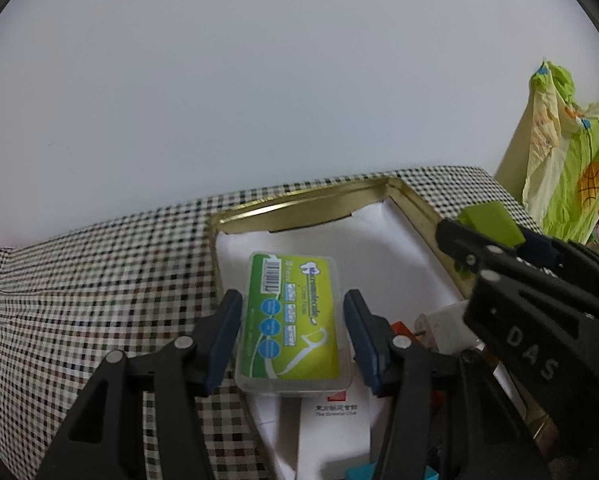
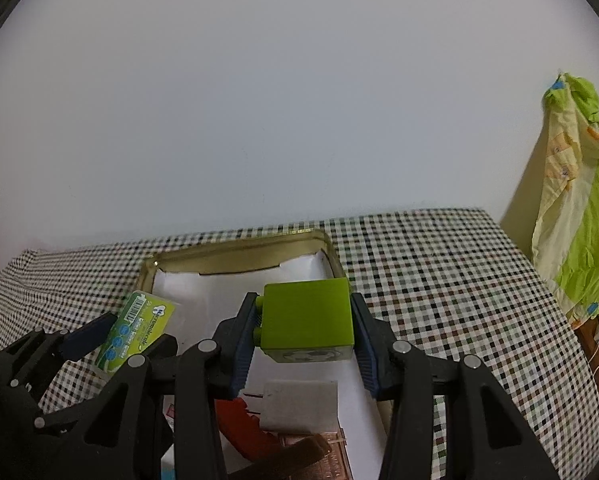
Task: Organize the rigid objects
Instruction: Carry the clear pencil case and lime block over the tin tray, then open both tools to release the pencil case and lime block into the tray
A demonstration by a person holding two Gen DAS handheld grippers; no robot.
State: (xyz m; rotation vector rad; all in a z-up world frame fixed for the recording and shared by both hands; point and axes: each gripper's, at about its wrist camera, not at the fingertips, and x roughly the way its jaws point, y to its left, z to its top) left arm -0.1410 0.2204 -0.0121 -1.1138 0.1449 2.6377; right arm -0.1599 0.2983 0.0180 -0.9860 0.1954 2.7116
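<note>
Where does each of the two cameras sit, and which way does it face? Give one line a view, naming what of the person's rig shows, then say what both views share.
Left wrist: rides the left gripper, facing forward and down along its fingers at the floss-pick box it grips; the right gripper shows at right.
Right wrist: rides the right gripper, facing forward and down at the green block it grips; the left gripper shows at left.
Shared: gold tin, checked cloth, white wall.
</note>
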